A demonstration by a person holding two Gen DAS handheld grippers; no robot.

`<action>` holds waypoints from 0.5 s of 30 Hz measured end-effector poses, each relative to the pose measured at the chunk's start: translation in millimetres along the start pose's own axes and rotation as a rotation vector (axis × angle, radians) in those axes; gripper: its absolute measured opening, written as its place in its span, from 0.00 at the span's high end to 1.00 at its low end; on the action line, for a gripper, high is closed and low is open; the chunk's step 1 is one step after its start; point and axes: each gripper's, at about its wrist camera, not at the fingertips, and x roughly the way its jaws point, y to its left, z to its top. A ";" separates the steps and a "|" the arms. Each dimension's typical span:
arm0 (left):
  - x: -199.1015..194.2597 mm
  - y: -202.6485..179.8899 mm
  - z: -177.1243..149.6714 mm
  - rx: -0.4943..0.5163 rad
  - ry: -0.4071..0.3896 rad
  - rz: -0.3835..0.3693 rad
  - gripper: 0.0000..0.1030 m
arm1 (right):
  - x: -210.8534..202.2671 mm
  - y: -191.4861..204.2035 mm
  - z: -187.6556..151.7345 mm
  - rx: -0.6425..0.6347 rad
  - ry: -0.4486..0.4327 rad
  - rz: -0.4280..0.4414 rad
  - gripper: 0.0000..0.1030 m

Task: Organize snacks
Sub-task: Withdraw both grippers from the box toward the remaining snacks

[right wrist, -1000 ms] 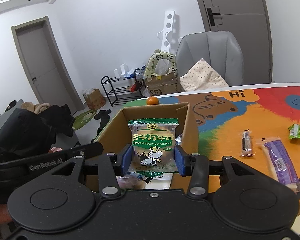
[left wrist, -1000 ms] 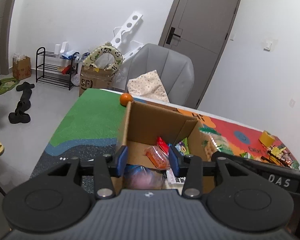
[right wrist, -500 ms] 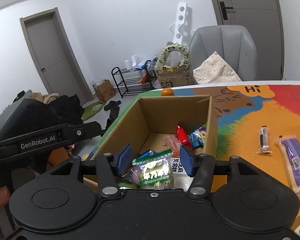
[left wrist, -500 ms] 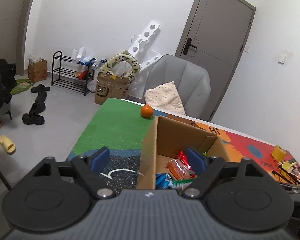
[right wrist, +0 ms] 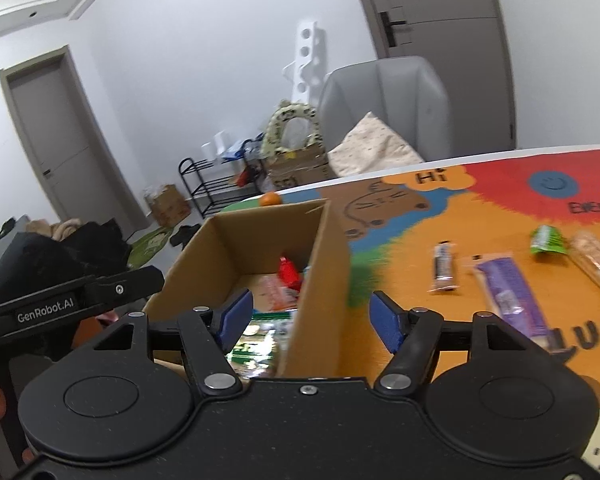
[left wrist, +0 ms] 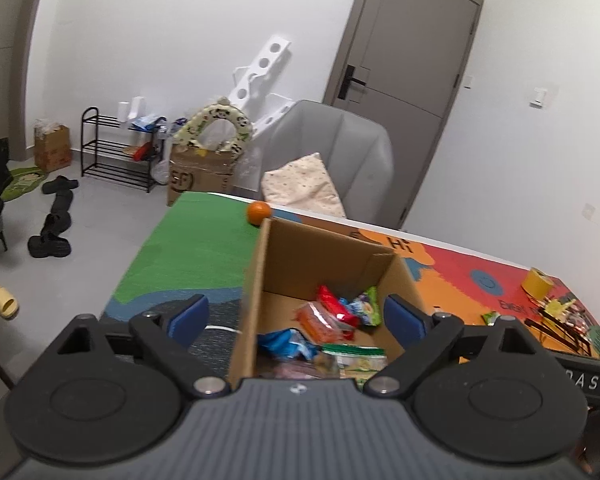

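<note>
In the left wrist view the left gripper point(left wrist: 296, 316) fills the lower half of the frame, its jaws spread wide with nothing between the blue pads point(left wrist: 190, 314) but open air; they straddle the cardboard box point(left wrist: 260, 276) at the centre of the frame without touching it. Inside the box lie several snacks: a red packet point(left wrist: 334, 306), an orange packet point(left wrist: 320, 322), a blue wrapper point(left wrist: 286, 342) and a green-and-white packet point(left wrist: 356, 362) nearest the lower edge. An orange point(left wrist: 259, 213) sits on the green part of the table mat point(left wrist: 188, 240) just beyond the box's far corner. In the right wrist view the right gripper point(right wrist: 311, 316) takes up the lower half, jaws also wide apart and holding nothing; the box's right wall point(right wrist: 324, 272) rises between the pads, with the left pad over the box opening and the right pad over the mat. The green-and-white packet point(right wrist: 260, 340) shows inside the box just past the left pad. On the right of that frame, loose snacks remain on the mat: a small dark bar point(right wrist: 444, 266), a long purple packet point(right wrist: 508, 292), a crumpled green packet point(right wrist: 548, 240) and a clear-wrapped one point(right wrist: 596, 266) at the edge. The other gripper's black body appears at middle left of the frame.
</note>
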 end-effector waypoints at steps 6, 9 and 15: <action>4.5 -22.6 -4.7 0.039 0.012 -0.046 0.09 | -10.6 -16.8 0.5 0.016 -0.014 -0.027 0.28; 6.9 -33.9 -7.4 0.055 0.022 -0.062 0.09 | -16.3 -26.4 0.7 0.027 -0.016 -0.047 0.25; 14.9 -57.0 -9.4 0.081 0.046 -0.097 0.08 | -29.1 -53.3 0.4 0.062 -0.014 -0.079 0.18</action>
